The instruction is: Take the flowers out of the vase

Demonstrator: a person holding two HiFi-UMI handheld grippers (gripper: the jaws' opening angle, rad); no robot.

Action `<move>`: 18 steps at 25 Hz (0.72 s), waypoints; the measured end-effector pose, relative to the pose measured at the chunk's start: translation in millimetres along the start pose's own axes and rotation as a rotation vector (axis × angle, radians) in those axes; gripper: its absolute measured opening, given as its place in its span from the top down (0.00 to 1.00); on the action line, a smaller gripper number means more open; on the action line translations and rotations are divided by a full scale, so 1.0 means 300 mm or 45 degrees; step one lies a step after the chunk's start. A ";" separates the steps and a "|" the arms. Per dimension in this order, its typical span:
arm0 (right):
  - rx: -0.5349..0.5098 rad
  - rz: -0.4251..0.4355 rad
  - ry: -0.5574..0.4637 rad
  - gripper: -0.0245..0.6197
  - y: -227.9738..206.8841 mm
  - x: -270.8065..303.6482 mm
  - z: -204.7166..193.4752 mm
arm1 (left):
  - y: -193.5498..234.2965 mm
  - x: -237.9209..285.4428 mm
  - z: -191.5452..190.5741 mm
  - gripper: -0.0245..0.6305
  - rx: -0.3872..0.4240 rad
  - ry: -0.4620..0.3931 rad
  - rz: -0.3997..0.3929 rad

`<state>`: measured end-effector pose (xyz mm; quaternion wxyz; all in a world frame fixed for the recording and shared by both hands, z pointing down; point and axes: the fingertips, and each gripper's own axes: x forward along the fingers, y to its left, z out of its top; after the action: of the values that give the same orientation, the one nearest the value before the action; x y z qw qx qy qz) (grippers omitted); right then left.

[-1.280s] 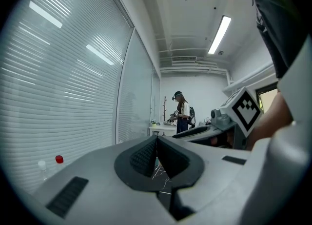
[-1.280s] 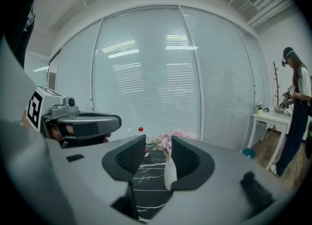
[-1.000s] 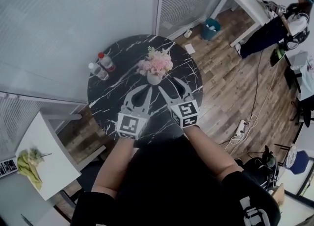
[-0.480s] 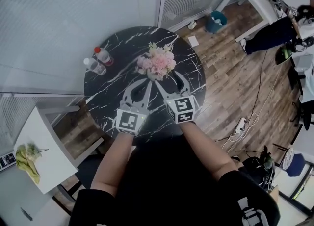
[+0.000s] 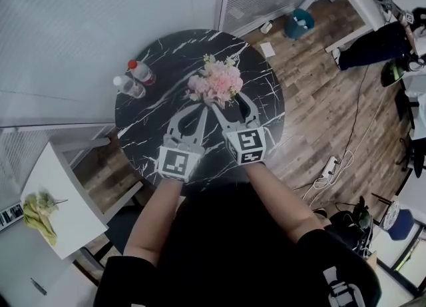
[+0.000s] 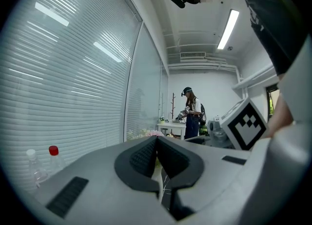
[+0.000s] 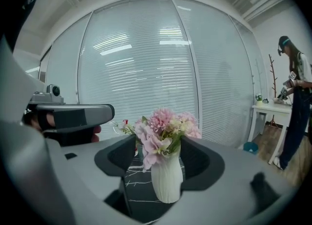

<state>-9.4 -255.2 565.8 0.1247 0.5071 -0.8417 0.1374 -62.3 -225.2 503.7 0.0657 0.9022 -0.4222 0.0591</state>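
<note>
- Our right gripper [image 7: 158,147] has spread its jaws to their widest over the last second. The white vase [image 7: 166,180] now shows in the gap between them, and neither pad touches it.
- Our left gripper [image 6: 157,140] has its jaws closed on nothing. It lies just left of the vase.
- Both grippers have come in from nearer our body. In the head view the right gripper's jaws now flank the flowers [image 5: 217,82]. We judge this to be the approach only. The flowers are still in the vase, and no grip is made on stems or vase.
- The vase is ribbed and narrows towards the neck, likely ceramic or plastic. The flowers are a dense pink and cream bunch with frilly petals and a few green leaves.
- The vase stands on a round black surface [image 5: 153,109], glossy, with white marble veins.
- Two clear bottles [image 5: 135,79] stand well left of the vase, one red-capped.
</note>
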 end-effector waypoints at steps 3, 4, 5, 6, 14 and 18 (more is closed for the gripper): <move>-0.014 -0.019 -0.024 0.61 -0.006 -0.004 0.008 | 0.009 0.003 -0.005 0.94 -0.007 -0.002 0.002; -0.020 -0.029 -0.032 0.70 -0.008 -0.006 0.011 | 0.011 0.002 -0.009 0.94 -0.012 0.001 0.002; -0.025 -0.037 -0.037 0.75 -0.009 -0.007 0.014 | 0.013 0.000 -0.012 0.94 -0.014 0.004 0.002; -0.026 -0.041 -0.040 0.77 -0.010 -0.006 0.017 | 0.016 -0.001 -0.014 0.94 -0.016 0.005 0.003; -0.014 -0.032 -0.072 0.90 -0.006 -0.013 0.036 | 0.019 -0.011 -0.002 0.94 -0.015 -0.018 0.016; -0.015 -0.027 -0.101 0.91 0.002 -0.022 0.063 | 0.022 -0.023 0.015 0.94 -0.001 -0.029 0.022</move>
<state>-8.2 -256.3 545.7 0.0959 0.5203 -0.8413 0.1109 -71.4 -225.0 498.6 0.0607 0.8990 -0.4309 0.0494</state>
